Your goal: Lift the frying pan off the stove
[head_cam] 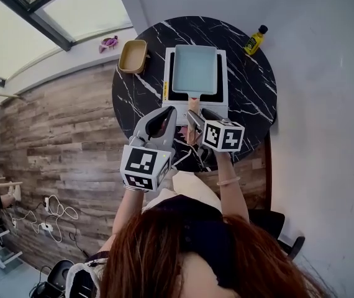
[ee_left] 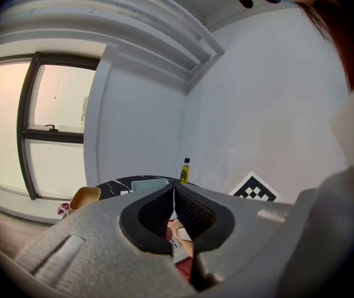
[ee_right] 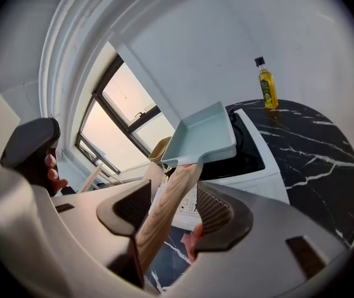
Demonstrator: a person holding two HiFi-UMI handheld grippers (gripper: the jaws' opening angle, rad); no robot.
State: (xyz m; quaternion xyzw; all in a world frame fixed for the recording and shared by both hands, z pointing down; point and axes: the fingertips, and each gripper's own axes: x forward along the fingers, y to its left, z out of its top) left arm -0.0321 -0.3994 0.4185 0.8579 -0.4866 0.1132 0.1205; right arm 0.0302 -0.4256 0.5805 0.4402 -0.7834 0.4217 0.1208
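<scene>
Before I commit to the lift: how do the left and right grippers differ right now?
The left gripper has its fingers together with nothing between them; the right gripper has its fingers apart. The right gripper straddles the wooden handle of the frying pan, with a gap on one side, so there is no grip yet; the left gripper is off the pan. Both point toward the stove, where the pan sits.

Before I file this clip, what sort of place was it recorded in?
Probably a home-style room with a makeshift cooking spot, not a fitted kitchen: a portable stove with a pale blue frying pan sits on a round black marble table, an oil bottle near it, over a wood-plank floor.
</scene>
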